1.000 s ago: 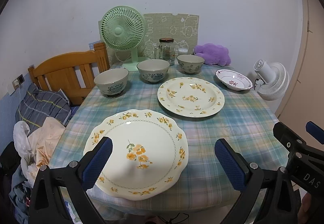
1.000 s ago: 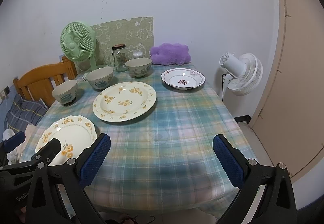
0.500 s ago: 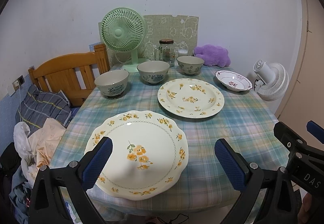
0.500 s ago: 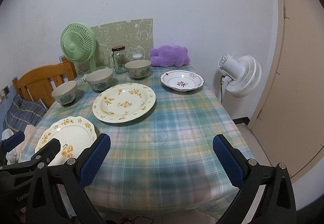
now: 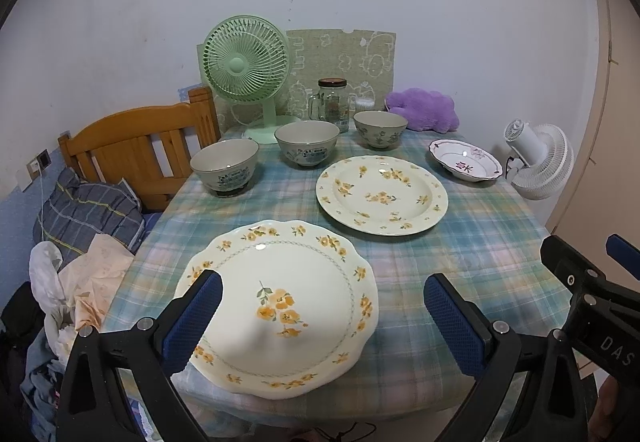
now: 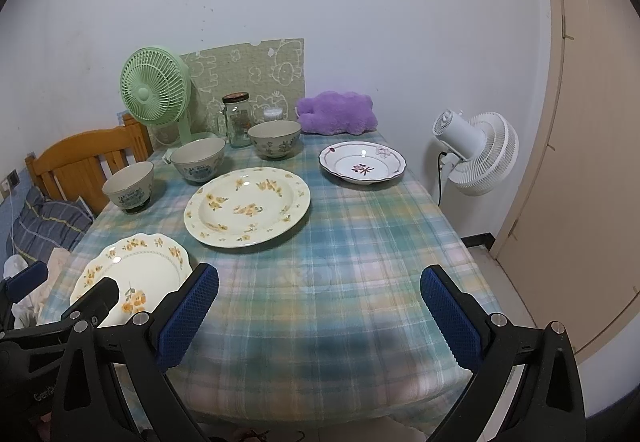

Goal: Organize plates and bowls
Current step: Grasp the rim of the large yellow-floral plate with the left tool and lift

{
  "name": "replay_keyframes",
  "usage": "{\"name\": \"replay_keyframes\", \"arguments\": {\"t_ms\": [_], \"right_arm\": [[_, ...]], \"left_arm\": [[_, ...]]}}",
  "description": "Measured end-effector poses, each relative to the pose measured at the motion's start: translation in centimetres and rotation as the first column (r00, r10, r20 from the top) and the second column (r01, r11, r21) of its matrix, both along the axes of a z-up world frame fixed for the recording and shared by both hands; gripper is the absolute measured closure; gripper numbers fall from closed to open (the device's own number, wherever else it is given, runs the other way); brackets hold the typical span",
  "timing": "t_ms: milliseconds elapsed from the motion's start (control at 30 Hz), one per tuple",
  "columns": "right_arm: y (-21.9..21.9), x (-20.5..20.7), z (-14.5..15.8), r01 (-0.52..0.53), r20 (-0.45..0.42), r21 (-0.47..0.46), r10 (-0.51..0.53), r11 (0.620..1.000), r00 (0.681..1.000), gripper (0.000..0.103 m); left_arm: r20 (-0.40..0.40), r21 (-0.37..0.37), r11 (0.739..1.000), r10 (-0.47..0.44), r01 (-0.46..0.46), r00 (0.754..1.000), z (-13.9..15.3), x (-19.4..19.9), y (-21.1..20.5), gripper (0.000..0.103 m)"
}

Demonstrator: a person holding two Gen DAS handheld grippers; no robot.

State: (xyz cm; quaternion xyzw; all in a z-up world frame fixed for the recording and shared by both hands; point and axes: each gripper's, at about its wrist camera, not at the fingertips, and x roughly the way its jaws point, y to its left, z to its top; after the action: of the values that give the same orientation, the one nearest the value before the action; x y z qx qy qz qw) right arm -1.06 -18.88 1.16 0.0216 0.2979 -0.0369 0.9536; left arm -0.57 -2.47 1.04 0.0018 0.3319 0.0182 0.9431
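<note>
A scalloped cream plate with yellow flowers lies at the near left table edge, also in the right wrist view. A larger round yellow-flower plate lies mid-table. A white dish with purple pattern sits at the far right. Three grey-green bowls stand in a row behind. My left gripper is open, empty, above the near plate. My right gripper is open, empty, over bare cloth.
The plaid-cloth table holds a green desk fan, a glass jar and a purple plush at the back. A wooden chair with clothes stands left. A white fan and door stand right.
Both views have shifted very slightly; the plates and bowls have not moved and both grippers stay open.
</note>
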Motion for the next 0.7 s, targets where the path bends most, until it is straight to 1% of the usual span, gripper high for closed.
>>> {"name": "replay_keyframes", "arguments": {"t_ms": [233,433,533,700], "right_arm": [[1.9,1.6,0.2,-0.007,-0.005,0.008,0.007,1.0,1.0,0.001],[4.9,3.7,-0.3,-0.021,-0.031,0.02,0.022,1.0,0.999,0.002],[6.8,4.7,-0.7,-0.028,-0.054,0.019,0.029,0.999,0.998,0.002],[9.8,6.4,-1.9,-0.042,-0.095,0.02,0.044,0.999,0.994,0.005]], "left_arm": [[-0.01,0.017,1.0,0.007,-0.007,1.0,-0.1,1.0,2.1,0.003],[-0.029,0.023,1.0,0.018,-0.018,0.999,-0.6,2.7,5.2,0.004],[-0.047,0.023,1.0,0.02,-0.019,0.999,-1.1,3.9,6.8,0.006],[-0.096,0.019,1.0,0.022,-0.02,0.995,-2.6,5.8,9.4,0.007]]}}
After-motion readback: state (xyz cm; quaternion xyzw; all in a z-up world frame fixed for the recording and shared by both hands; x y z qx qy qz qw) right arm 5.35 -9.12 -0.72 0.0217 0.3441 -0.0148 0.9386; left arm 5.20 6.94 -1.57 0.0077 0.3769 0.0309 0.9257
